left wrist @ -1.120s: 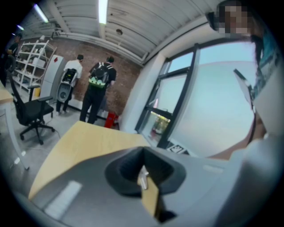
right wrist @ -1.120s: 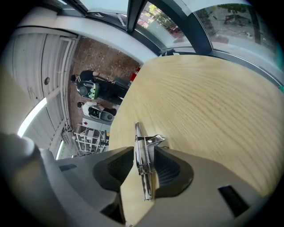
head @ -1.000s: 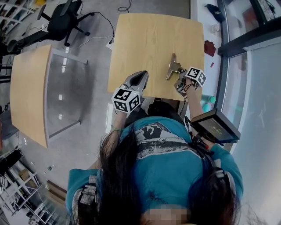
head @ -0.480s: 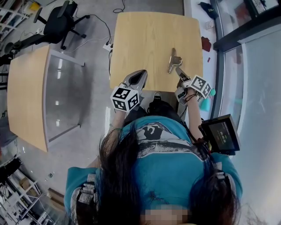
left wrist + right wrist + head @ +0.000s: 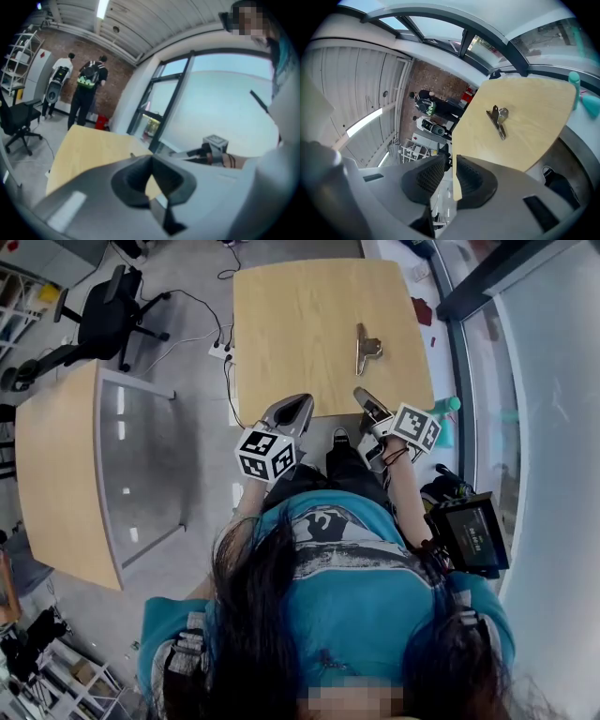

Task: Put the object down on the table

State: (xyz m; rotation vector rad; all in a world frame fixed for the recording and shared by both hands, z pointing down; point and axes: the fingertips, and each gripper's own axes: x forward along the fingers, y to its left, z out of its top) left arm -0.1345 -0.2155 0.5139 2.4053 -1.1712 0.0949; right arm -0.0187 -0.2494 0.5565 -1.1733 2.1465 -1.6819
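Observation:
A metal binder clip [image 5: 366, 348] lies flat on the light wooden table [image 5: 300, 324], free of both grippers; the right gripper view shows the clip [image 5: 498, 121] well ahead on the table [image 5: 534, 136]. My right gripper [image 5: 362, 396] hovers at the table's near edge, short of the clip. Its jaws [image 5: 451, 164] are closing, with a narrow gap and nothing between them. My left gripper [image 5: 302, 401] is held over the near edge at the left, shut and empty [image 5: 152, 164].
A second wooden table [image 5: 56, 465] with a glass panel stands at the left and an office chair [image 5: 103, 315] behind it. A window wall runs along the right, with a teal bottle [image 5: 448, 407] beside it. A screen device [image 5: 469, 532] hangs by my right arm. People [image 5: 89, 84] stand far off.
My right gripper has drawn back from the clip to the table's near edge and its jaws have narrowed. The clip stays lying on the table. The left gripper has hardly moved.

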